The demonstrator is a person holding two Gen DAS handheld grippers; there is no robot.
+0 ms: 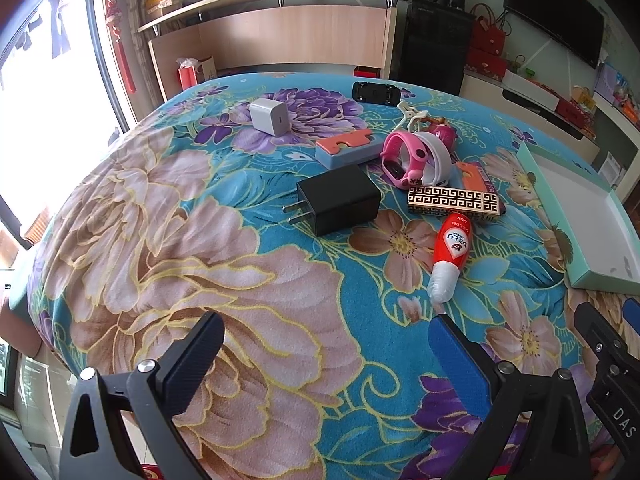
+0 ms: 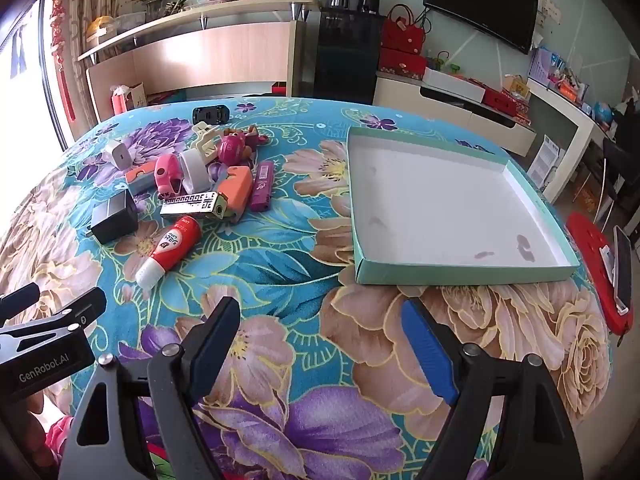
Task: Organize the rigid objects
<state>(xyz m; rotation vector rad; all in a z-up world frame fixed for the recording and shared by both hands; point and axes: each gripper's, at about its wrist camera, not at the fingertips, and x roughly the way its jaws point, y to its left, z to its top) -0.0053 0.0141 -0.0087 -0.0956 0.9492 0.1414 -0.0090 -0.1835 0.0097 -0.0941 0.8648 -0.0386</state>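
Both the left gripper [image 1: 326, 346] and right gripper [image 2: 322, 338] hover spread and empty; right wrist view alone shows the whole tray [image 2: 464, 270] right of the clutter, with the red tube [image 2: 170, 250] nearest.

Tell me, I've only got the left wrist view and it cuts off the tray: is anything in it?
Observer: No. The tray holds no objects, only a few dark stains on its white floor.
Operator: Is the right gripper carrying anything?
Observer: No, the right gripper is open over the cloth, with nothing between its fingers.
Operator: Anything in the pile I can't make out?
Observer: A purple case lies beside the orange block, on the tray side.
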